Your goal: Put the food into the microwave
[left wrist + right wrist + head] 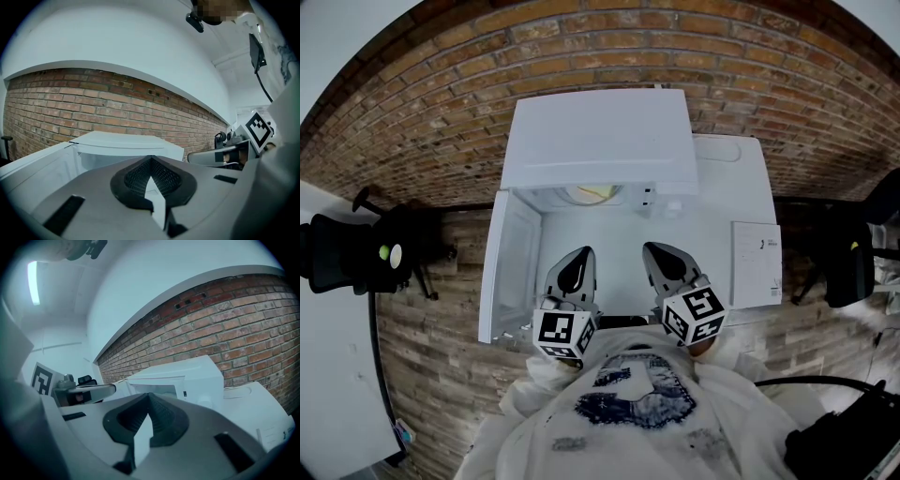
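Note:
A white microwave (598, 141) stands on the white table (741, 202) against the brick wall. Its door (508, 264) hangs open to the left. Inside, something pale yellow (592, 193) lies on the round plate; most of it is hidden under the top. My left gripper (578, 257) and right gripper (661, 253) are side by side close to my chest, both aimed at the opening and both shut with nothing between the jaws. The left gripper view shows its shut jaws (151, 160) before the microwave (126, 140). The right gripper view shows the same (149, 397), with the microwave (187, 376) ahead.
A white booklet (757, 264) lies on the table to the right of the microwave. A black stand (384, 251) is by the wall at the left, and other black equipment (848, 267) at the right. The brick wall (609, 47) runs behind.

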Tool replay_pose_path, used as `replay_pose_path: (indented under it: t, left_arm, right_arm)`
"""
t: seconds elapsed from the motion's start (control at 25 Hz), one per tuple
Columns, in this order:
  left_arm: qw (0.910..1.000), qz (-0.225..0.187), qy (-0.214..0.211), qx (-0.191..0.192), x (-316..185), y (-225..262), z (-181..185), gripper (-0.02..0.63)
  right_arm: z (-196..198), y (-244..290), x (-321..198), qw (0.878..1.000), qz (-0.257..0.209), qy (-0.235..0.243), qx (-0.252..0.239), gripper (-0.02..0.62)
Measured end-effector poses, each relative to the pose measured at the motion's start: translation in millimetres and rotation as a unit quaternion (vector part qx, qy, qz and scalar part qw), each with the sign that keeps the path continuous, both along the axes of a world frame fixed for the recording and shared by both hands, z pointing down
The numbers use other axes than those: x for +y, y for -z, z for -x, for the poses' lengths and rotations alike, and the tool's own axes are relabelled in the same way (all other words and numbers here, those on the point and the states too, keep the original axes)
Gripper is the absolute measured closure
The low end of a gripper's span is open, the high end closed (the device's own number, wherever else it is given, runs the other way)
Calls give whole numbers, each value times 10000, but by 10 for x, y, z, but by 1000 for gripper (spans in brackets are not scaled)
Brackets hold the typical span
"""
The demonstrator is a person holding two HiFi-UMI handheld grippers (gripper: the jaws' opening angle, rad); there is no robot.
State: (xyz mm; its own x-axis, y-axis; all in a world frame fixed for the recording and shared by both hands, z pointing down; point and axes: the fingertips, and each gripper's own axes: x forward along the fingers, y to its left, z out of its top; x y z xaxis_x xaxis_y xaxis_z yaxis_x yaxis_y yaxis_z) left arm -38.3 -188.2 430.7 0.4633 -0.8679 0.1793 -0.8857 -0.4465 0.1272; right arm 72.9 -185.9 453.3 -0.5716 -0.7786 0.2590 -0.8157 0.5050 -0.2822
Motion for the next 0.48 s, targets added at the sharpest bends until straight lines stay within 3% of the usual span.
replay_pose_path:
  t: [0.48]
  left_arm:
    - [10000, -8, 21, -29, -20, 15, -47, 600]
  right_arm:
    - [-61, -29, -26, 10000, 50, -21, -21, 581]
